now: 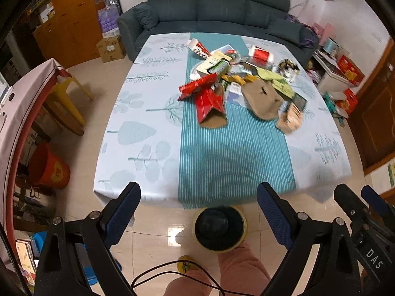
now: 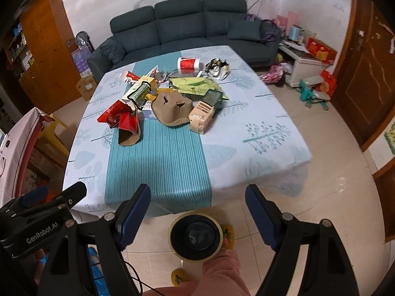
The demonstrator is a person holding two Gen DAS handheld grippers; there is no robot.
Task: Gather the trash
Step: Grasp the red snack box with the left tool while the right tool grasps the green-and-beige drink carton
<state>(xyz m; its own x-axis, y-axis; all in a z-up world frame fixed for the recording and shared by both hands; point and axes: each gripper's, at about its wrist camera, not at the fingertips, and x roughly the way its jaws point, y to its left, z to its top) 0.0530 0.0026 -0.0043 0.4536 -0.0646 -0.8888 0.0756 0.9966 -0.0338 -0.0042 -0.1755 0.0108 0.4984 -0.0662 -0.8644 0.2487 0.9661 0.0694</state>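
Note:
A heap of trash lies on the far half of the table: red wrappers, a brown paper bag, a tan carton, green packets, a red-and-white cup. A yellow bin with a black liner stands on the floor below the table's near edge. My left gripper is open above the floor, short of the table. My right gripper is open too, over the bin, with nothing between its fingers.
The table wears a pale leaf-print cloth with a teal striped runner. A dark sofa stands behind it. A red bucket and a yellow stool are at the left, boxes at the right. A person's legs are below.

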